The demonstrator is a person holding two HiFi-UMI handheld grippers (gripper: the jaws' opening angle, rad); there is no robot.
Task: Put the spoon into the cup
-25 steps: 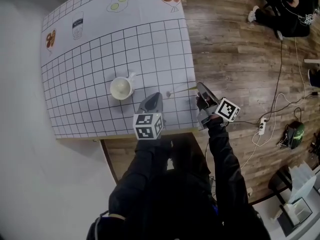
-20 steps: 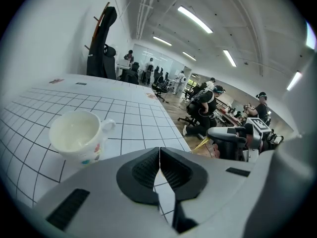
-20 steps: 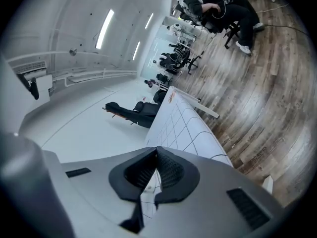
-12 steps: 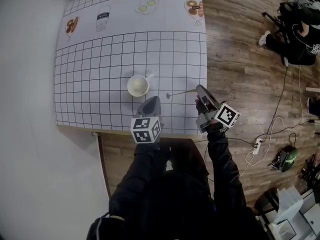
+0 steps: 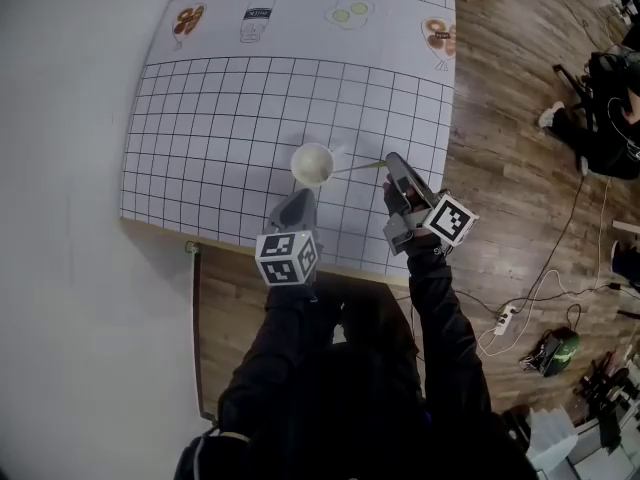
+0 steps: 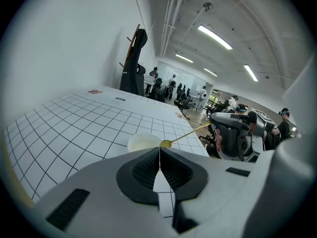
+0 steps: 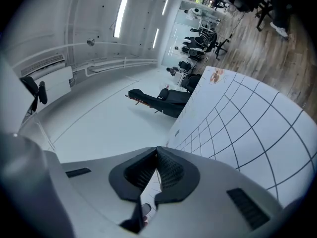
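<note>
A white cup (image 5: 312, 163) stands on the gridded white table (image 5: 220, 108). My right gripper (image 5: 392, 160) is shut on the handle end of a thin gold spoon (image 5: 358, 167), held about level above the table. The spoon's bowl reaches the cup's right rim. In the left gripper view the cup (image 6: 143, 143) and the spoon (image 6: 185, 134) lie just past my left gripper (image 6: 159, 150), whose pads meet with nothing between them. In the head view the left gripper (image 5: 298, 198) hangs near the cup's front. The right gripper view shows that gripper (image 7: 156, 151) with jaws together; the spoon is hidden there.
Printed food pictures (image 5: 350, 13) line the table's far edge. The table's near edge (image 5: 240, 240) runs under both grippers. Wooden floor (image 5: 520, 198) with cables and a seated person (image 5: 610, 108) lies to the right. A white floor is on the left.
The right gripper has carried the spoon left, from well clear of the cup to its rim. The left gripper has moved forward, closer to the cup.
</note>
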